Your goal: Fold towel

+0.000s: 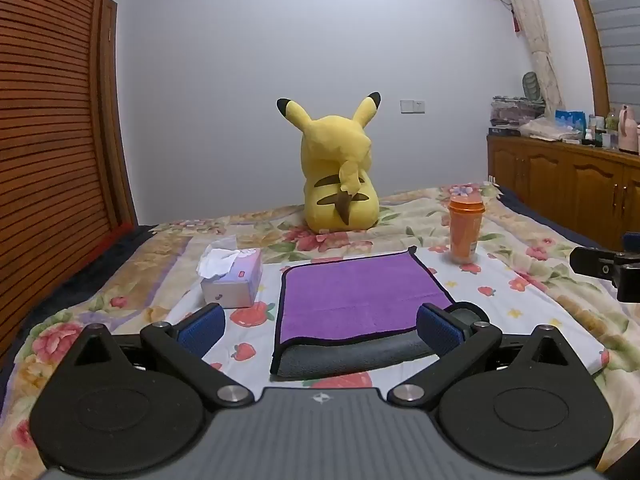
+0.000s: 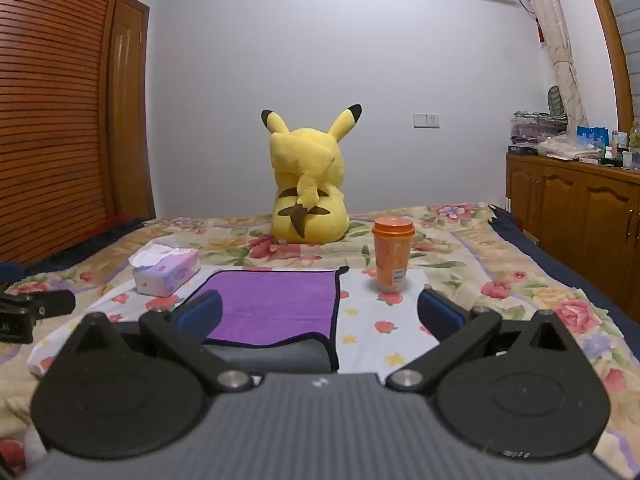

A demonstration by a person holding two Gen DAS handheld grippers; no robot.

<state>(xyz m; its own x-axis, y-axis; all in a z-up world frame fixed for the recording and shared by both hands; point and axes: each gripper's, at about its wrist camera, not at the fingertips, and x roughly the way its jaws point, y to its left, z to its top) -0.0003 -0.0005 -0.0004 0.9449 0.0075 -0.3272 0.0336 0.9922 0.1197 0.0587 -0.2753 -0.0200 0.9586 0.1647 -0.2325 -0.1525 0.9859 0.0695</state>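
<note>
A purple towel (image 1: 352,296) with a black hem and grey underside lies on the floral bedspread, folded over, its grey layer showing along the near edge. It also shows in the right wrist view (image 2: 276,304). My left gripper (image 1: 320,326) is open and empty, just above the towel's near edge, blue pads either side. My right gripper (image 2: 320,312) is open and empty, hovering over the towel's near right corner. The right gripper's body shows at the right edge of the left wrist view (image 1: 612,268).
A tissue box (image 1: 234,278) sits left of the towel. An orange cup with a lid (image 1: 465,228) stands at its far right. A yellow Pikachu plush (image 1: 340,168) sits behind. A wooden cabinet (image 1: 568,188) stands beside the bed on the right, a slatted wardrobe (image 1: 48,140) on the left.
</note>
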